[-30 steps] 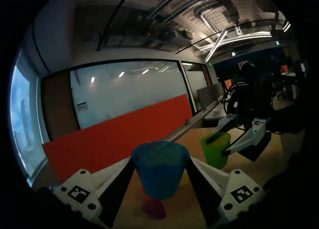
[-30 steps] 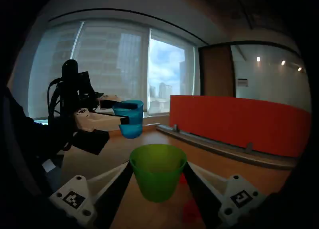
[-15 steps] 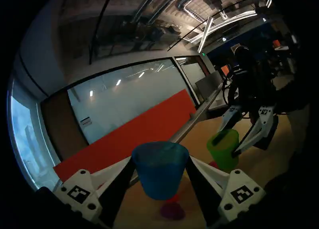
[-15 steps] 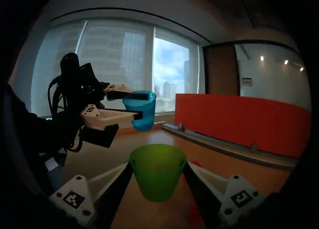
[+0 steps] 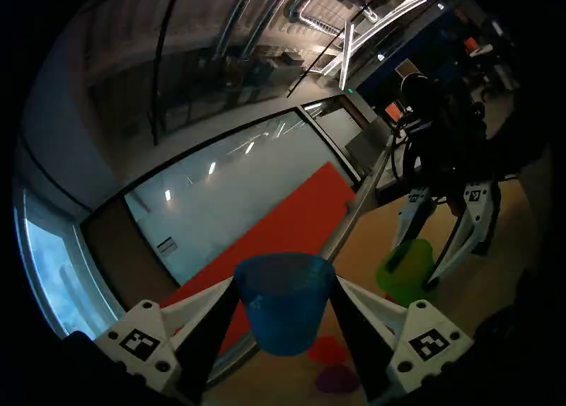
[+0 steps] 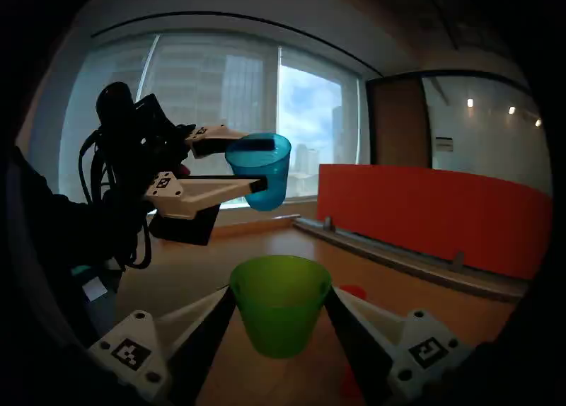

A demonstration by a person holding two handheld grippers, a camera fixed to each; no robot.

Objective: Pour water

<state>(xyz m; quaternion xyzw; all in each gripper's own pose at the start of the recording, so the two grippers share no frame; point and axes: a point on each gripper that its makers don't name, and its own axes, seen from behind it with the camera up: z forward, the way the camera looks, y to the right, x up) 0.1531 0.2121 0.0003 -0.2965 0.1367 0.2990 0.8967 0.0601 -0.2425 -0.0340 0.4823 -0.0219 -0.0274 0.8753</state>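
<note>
My left gripper (image 5: 283, 314) is shut on a blue cup (image 5: 284, 302), held above a wooden table (image 5: 488, 286). In the right gripper view the blue cup (image 6: 260, 170) hangs high at the left, tilted toward the green cup, pinched by the left gripper (image 6: 249, 165). My right gripper (image 6: 281, 310) is shut on a green cup (image 6: 281, 303), upright and lower down. In the left gripper view the green cup (image 5: 408, 271) sits at the right between the right gripper's fingers (image 5: 415, 218). No water is visible.
A red partition (image 6: 439, 215) runs along the far edge of the table (image 6: 205, 264). Red and purple discs (image 5: 329, 350) lie on the tabletop below the blue cup. Large windows (image 6: 212, 116) stand behind. A person's dark sleeve (image 6: 64, 229) holds the left gripper.
The left gripper has lifted the blue cup higher and closer to the green cup, tilting as it goes. The green cup has stayed about level in the right gripper.
</note>
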